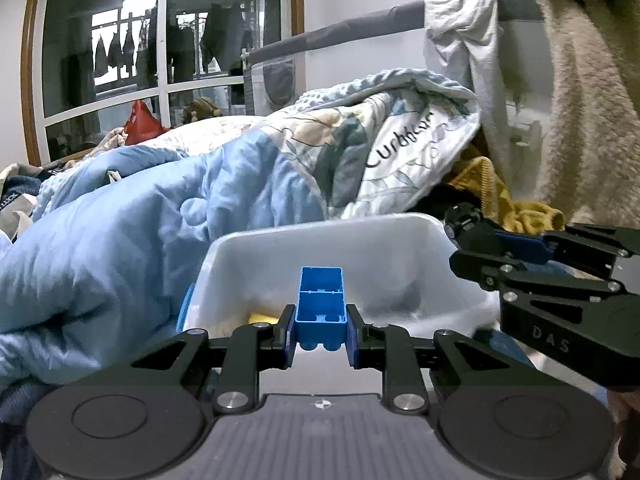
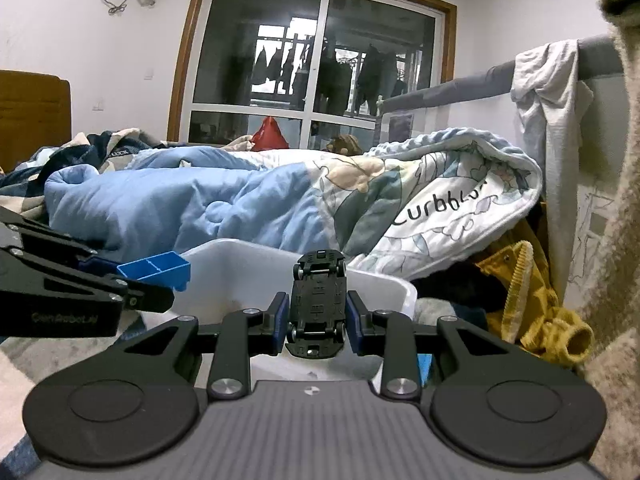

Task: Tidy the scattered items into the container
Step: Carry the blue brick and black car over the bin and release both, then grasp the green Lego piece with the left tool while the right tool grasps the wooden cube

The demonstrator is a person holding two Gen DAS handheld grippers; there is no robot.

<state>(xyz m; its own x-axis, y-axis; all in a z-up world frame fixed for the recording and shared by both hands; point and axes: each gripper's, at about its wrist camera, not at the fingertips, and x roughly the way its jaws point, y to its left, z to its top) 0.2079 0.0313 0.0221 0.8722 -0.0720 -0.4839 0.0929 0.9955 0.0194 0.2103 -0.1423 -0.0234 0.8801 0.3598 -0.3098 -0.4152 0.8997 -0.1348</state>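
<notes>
My left gripper (image 1: 320, 332) is shut on a blue building block (image 1: 321, 306), hollow underside up, held over the near rim of the white plastic bin (image 1: 360, 248). A yellow item (image 1: 262, 317) lies on the bin's floor. My right gripper (image 2: 319, 320) is shut on a black toy car (image 2: 318, 300), which is turned underside up with its wheels showing, in front of the white plastic bin (image 2: 248, 256). The right gripper (image 1: 460, 248) enters the left wrist view from the right. In the right wrist view the left gripper (image 2: 168, 280) comes in from the left with the blue block (image 2: 156, 270).
A rumpled blue quilt (image 1: 132, 224) and a printed blanket (image 1: 400, 148) pile up behind the bin. A mustard knit garment (image 2: 532, 300) lies at the right. A beige fleece throw (image 1: 592, 92) and a white cloth (image 1: 472, 40) hang over a grey rail. A window (image 2: 316, 68) is behind.
</notes>
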